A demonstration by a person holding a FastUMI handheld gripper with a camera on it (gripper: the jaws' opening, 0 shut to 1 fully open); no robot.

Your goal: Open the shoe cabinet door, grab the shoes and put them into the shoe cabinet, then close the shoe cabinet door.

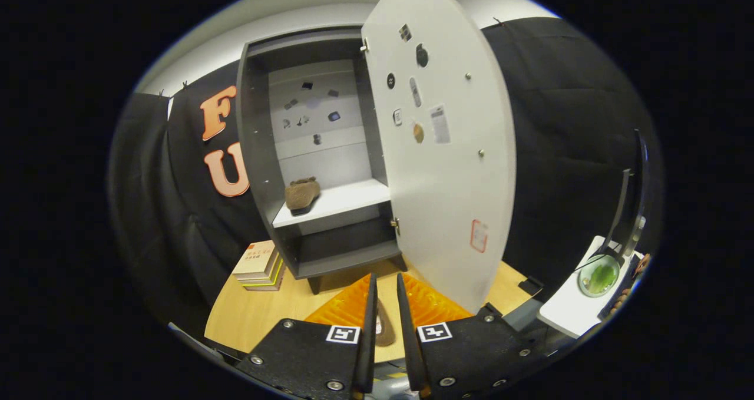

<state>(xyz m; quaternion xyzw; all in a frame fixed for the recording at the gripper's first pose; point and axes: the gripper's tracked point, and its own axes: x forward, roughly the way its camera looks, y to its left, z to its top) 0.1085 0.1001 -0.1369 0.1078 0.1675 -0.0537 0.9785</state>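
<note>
The dark grey shoe cabinet [257,152] stands on the wooden table with its white door [447,182] swung wide open toward me on the right. One brown shoe [302,194] sits at the left end of the white shelf [347,202] inside. My gripper [386,329] hovers low in front of the cabinet, over an orange mat [341,310]. Its fingers stand close together, and a second brown shoe [386,327] is pinched in the narrow gap between them; most of that shoe is hidden.
A stack of books [259,264] lies on the wooden table [253,314] left of the cabinet's foot. The open door's lower edge hangs just right of my fingers. A white side table [565,311] with a glass bowl [599,275] stands farther right.
</note>
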